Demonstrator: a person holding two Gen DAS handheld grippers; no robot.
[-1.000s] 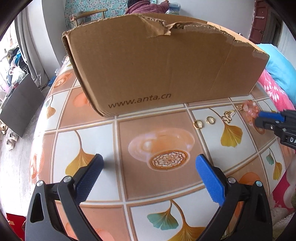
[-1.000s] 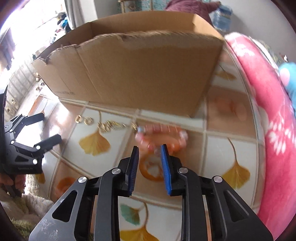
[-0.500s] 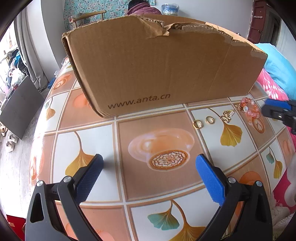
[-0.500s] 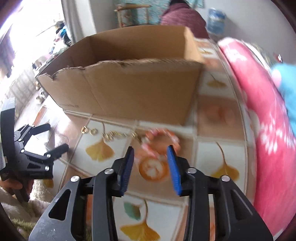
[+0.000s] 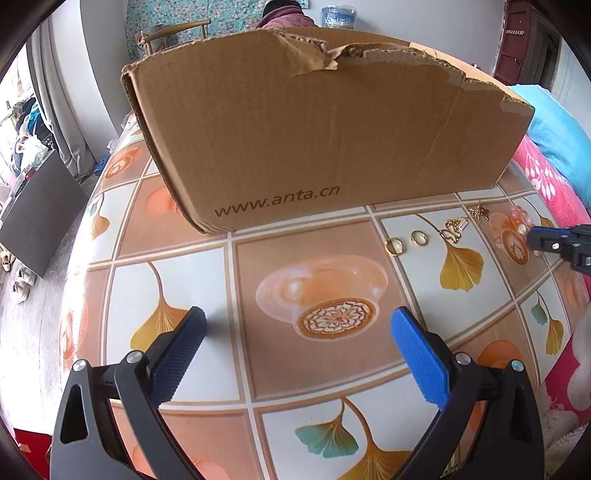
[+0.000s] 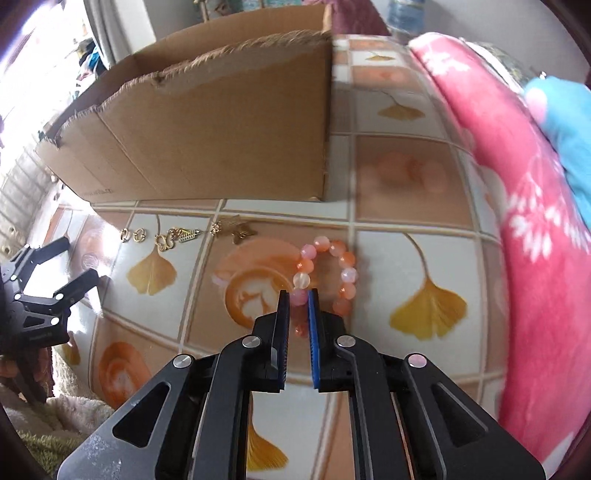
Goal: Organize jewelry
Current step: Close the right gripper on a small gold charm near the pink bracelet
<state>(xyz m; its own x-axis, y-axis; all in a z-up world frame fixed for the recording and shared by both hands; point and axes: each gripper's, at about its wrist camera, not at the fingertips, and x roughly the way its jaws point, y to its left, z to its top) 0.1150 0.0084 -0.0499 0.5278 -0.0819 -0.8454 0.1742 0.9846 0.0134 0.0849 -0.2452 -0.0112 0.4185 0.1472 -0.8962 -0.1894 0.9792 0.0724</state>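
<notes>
A pink and orange bead bracelet (image 6: 341, 266) lies on the patterned tablecloth in front of the cardboard box (image 6: 221, 136). My right gripper (image 6: 298, 300) is shut on the near side of the bracelet, a bead pinched between its blue pads. Two gold rings (image 6: 133, 235), a gold chain (image 6: 177, 235) and a gold leaf charm (image 6: 236, 229) lie in a row to the left. In the left wrist view the rings (image 5: 404, 242), the chain (image 5: 453, 229) and the bracelet (image 5: 519, 218) lie far right. My left gripper (image 5: 295, 339) is open and empty over the cloth.
The open box (image 5: 325, 140) marked www.anta.cn fills the back of the table. A pink blanket (image 6: 517, 206) and a blue cushion (image 6: 565, 110) lie along the right edge. A person sits behind the box (image 5: 284, 13).
My right gripper was open wider half a second ago; it has moved onto the bracelet and closed on it. The left gripper has not moved.
</notes>
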